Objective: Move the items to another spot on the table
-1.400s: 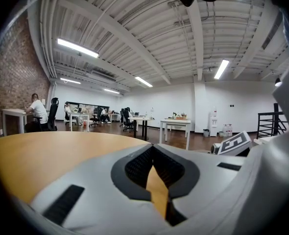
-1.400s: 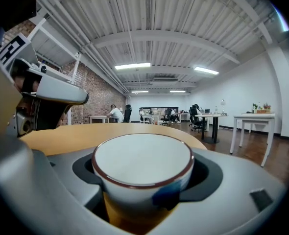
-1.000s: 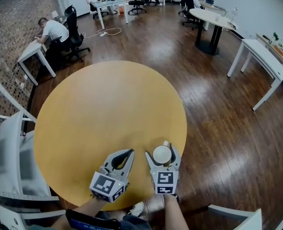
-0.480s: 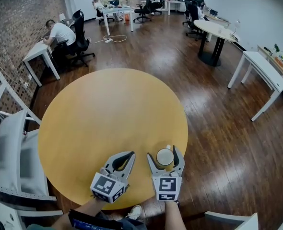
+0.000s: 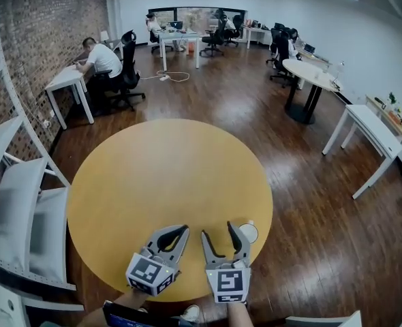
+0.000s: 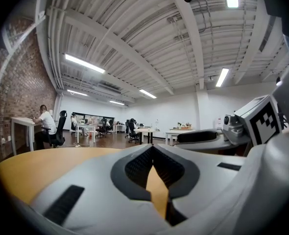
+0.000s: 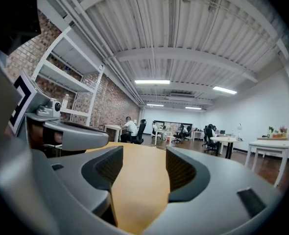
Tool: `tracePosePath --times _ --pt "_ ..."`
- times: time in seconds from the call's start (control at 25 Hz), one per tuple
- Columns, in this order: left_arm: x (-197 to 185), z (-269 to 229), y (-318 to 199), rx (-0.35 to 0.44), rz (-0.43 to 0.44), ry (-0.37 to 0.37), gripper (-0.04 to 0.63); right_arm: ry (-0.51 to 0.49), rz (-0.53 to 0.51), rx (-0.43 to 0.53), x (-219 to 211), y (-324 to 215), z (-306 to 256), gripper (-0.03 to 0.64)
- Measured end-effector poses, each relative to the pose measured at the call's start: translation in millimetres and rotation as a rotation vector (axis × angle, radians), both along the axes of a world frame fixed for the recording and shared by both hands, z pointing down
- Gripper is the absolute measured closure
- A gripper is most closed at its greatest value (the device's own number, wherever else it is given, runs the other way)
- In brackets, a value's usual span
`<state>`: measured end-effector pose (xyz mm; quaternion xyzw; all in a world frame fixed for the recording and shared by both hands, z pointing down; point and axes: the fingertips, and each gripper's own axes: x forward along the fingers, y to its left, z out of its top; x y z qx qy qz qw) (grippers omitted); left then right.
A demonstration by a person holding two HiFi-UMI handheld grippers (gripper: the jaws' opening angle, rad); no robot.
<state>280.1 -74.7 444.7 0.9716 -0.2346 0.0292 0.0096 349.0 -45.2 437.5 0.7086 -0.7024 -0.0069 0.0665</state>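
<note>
Overall: I hold both grippers side by side over the near edge of the round yellow desk (image 5: 167, 169). Both point level and away from me.
Left gripper (image 5: 182, 230): its fingers (image 6: 134, 168) are closed tip to tip and have hold of nothing. Only a thin sliver of the desk top shows through the hollow behind the tips.
Right gripper (image 5: 219, 231): its fingers (image 7: 105, 168) stand partly apart and have just been closing. Between them there is only bare desk top, so nothing is gripped.
Cup (image 5: 249, 234): a small white cup sits on the desk close to the near right edge. It is just beside the outer face of the right gripper's right-hand finger, outside the gap. That finger hides part of it, and I cannot tell whether the two touch.
Cup's axis: it stands upright, so its long axis runs straight up from the desk and its round mouth faces the ceiling. A small nub on the rim points away from me, toward the far side of the desk. It is too small for me to say what it is.
Where the cup shows: only in the head view.
Spacing of the grippers: the two are near each other but apart, with the left one angled slightly toward the right one.
Surroundings: a dark wooden floor (image 5: 310, 203) lies around the desk, and a white shelving rack (image 5: 17, 203) stands at my left.
</note>
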Motion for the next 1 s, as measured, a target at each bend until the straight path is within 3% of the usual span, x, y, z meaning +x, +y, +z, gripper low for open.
tracePosePath --times 0.08,0.24,0.36,0.56,0.68,1.0 --pt "-18 -8 -3 0.004 -0.003 0.007 0.589 -0.011 -0.004 0.015 -18 -2 -12 0.393" --pt "-67 -22 -17 0.007 -0.015 0.031 0.589 -0.03 0.0 0.055 -62 -14 -34 0.531" --pt "-102 -34 -23 0.034 -0.025 0.031 0.589 -0.06 -0.067 0.071 -106 -23 -49 0.607" --pt "-152 -53 -23 0.087 -0.045 0.049 0.589 -0.116 -0.158 0.092 -169 -25 -63 0.617" --pt "-174 -59 -19 0.097 -0.056 0.065 0.589 -0.11 -0.173 0.123 -191 -23 -62 0.617" --pt "-218 -63 -9 0.116 -0.059 0.089 0.589 -0.095 -0.218 0.099 -249 -17 -69 0.617"
